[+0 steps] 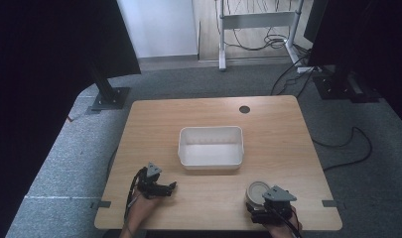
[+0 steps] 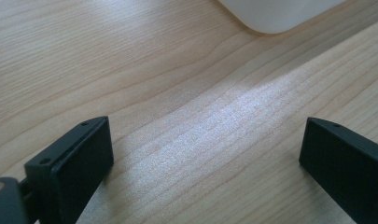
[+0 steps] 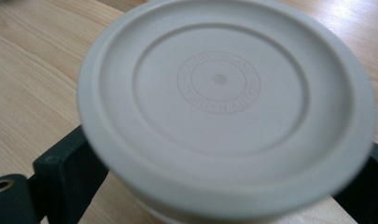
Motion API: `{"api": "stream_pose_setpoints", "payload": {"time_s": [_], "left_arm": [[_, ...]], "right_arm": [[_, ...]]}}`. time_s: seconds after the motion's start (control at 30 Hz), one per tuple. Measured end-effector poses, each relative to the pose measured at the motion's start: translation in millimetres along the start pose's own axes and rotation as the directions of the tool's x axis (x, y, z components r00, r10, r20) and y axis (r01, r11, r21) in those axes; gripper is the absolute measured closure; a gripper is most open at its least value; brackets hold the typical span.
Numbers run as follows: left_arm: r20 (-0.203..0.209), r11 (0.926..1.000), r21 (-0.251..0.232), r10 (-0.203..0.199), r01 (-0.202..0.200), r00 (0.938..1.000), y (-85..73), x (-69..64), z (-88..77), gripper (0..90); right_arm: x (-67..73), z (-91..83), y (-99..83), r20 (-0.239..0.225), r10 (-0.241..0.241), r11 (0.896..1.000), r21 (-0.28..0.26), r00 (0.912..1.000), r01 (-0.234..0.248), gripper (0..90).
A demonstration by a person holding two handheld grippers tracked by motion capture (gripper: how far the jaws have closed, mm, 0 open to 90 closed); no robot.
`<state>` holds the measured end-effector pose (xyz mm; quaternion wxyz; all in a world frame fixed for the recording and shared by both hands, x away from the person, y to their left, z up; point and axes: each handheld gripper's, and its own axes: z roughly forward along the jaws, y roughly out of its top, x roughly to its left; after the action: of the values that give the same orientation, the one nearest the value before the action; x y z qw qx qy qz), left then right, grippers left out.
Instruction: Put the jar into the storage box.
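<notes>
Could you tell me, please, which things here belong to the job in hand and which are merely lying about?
In the job:
- round lidded tub, between the jaws of the right hand-held gripper
- white bin, mid-table, empty
- left hand-held gripper, jaws open over bare table

Lying about:
- cables on the floor
- metal frame behind the table

Table (image 1: 208, 119): pale wood-grain top, smooth, with a soft sheen at 12 o'clock of the left gripper (image 2: 205, 154), whose black jaw pads look like matt plastic. Bin (image 1: 211, 159), at table centre: white plastic, semi-glossy. Round lid (image 3: 224, 102), between the right gripper's (image 3: 224, 186) jaws: off-white matt plastic with moulded rings and embossed lettering. Floor: grey, rough carpet.
</notes>
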<state>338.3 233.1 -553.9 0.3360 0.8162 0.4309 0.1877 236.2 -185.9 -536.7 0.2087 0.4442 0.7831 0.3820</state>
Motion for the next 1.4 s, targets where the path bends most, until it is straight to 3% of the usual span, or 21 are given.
{"api": "stream_pose_setpoints", "payload": {"time_s": [0.57,1.4], "left_arm": [[0.000,1.0000,0.000,0.000,0.000,1.0000,0.0,0.0,0.0,2.6],[0.000,1.0000,0.001,0.001,-0.001,1.0000,0.0,0.0,0.0,2.7]], "right_arm": [[5.3,2.5,4.5,0.025,0.015,1.000,0.014,0.9996,-0.015,9.3],[11.0,8.1,28.3,0.014,0.001,1.000,-0.011,0.9999,0.000,9.3]]}}
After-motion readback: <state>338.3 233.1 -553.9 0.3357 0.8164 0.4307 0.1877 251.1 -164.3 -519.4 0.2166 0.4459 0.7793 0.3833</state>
